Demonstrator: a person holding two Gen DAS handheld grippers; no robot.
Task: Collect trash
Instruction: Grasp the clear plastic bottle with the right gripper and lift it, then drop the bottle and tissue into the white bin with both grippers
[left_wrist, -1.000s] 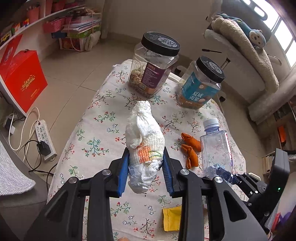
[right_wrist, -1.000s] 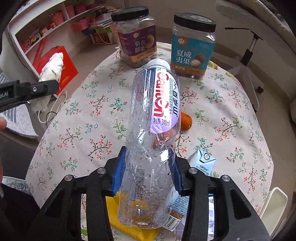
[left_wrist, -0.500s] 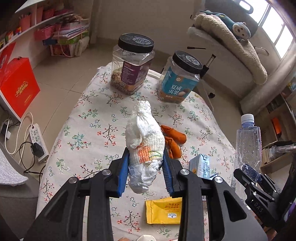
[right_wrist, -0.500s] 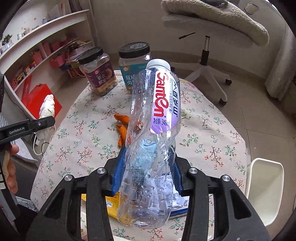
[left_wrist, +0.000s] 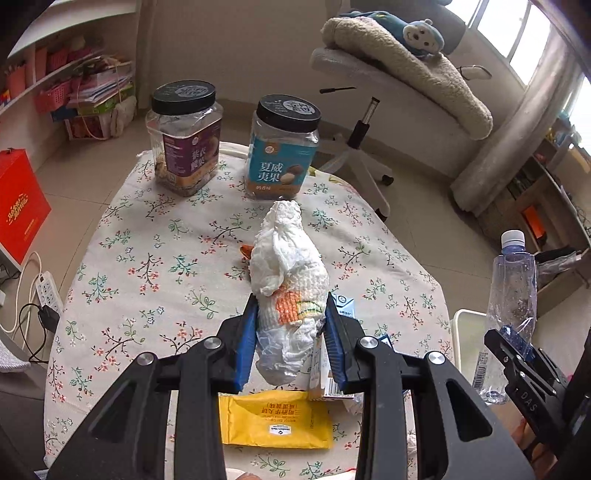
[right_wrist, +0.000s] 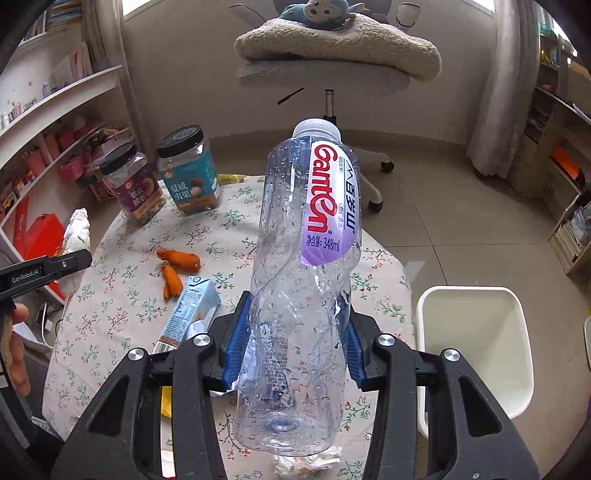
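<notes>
Crumpled white tissue wad, marked with an orange patch, sits clamped between the blue-padded fingers of the left gripper, held up above the floral-clothed surface. Its far end points toward two black-lidded jars: a purple-labelled jar and a teal-labelled jar, standing side by side at the far edge.

The right gripper clenches a dented clear plastic bottle with a white cap and a purple and white label, held upright out past the surface's right side. A white bin stands on the floor just beside the surface, to the right of the bottle.

Lying on the cloth are orange peel pieces, a pale blue drink carton on its side near them, and a yellow wrapper at the near edge under the left gripper. A small scrap of tissue shows below the bottle's base.
</notes>
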